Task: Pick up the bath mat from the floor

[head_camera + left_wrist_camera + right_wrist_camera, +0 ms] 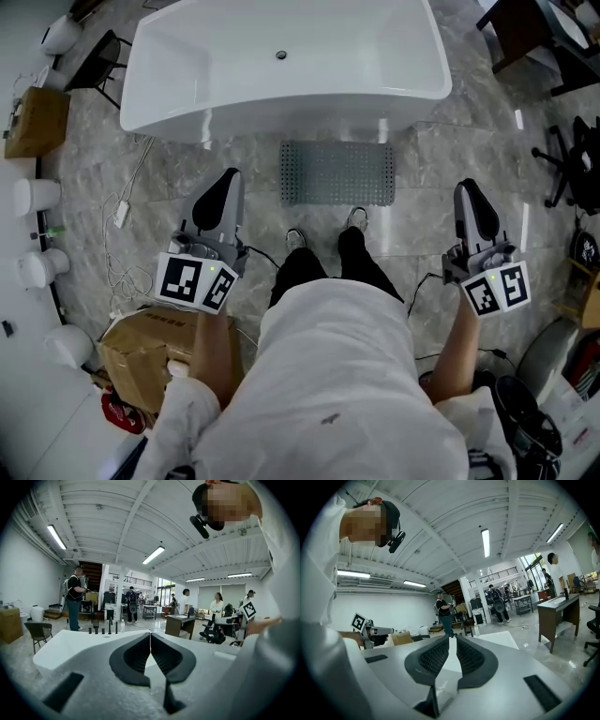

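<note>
Both my left gripper (224, 176) and right gripper (466, 186) are closed on nothing, while the bath mat (337, 172) lies flat on the floor (427, 155) beside the bathtub (234, 75).

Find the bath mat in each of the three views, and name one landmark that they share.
Head view: the bath mat lies at the centre, on the floor in front of the bathtub.
Left gripper view: not in it.
Right gripper view: not in it.
Shared landmark: the white bathtub, low in both gripper views.
</note>
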Demonstrator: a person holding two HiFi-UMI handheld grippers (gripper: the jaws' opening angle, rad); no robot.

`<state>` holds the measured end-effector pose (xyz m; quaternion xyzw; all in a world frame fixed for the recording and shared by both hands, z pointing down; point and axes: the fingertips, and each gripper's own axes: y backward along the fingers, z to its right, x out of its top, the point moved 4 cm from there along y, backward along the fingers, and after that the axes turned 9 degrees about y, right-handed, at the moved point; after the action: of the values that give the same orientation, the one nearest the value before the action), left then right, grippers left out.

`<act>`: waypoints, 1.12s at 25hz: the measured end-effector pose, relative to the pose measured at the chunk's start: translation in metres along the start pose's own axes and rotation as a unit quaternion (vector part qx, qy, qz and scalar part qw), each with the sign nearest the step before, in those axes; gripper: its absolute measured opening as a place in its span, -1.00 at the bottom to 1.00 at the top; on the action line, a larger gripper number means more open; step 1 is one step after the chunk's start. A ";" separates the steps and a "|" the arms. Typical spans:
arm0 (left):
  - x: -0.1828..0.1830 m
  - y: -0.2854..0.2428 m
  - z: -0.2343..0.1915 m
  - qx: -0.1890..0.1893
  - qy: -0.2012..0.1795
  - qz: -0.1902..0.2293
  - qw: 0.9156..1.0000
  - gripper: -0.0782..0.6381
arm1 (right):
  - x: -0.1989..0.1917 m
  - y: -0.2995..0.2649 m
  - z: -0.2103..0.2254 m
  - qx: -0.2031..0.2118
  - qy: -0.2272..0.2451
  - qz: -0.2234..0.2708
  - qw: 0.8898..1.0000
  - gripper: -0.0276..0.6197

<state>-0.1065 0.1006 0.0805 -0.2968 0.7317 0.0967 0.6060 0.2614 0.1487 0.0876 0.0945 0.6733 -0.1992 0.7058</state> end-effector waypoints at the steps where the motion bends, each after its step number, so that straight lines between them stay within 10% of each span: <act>1: -0.002 -0.005 0.005 0.002 0.002 -0.003 1.000 -0.74 | -0.005 -0.001 0.009 0.004 -0.004 -0.005 1.000 -0.88; 14: -0.046 -0.027 0.012 0.047 0.013 -0.064 0.997 -0.74 | -0.074 -0.034 0.049 0.046 -0.035 -0.082 0.995 -0.70; 28: -0.125 -0.093 -0.078 0.003 0.045 -0.134 0.990 -0.74 | -0.177 -0.109 0.030 0.015 -0.039 -0.181 0.983 -0.56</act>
<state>-0.1086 0.0264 0.2379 -0.3943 0.7122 -0.0008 0.5807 0.2416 0.0657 0.2795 -0.0257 0.6484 -0.3371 0.6821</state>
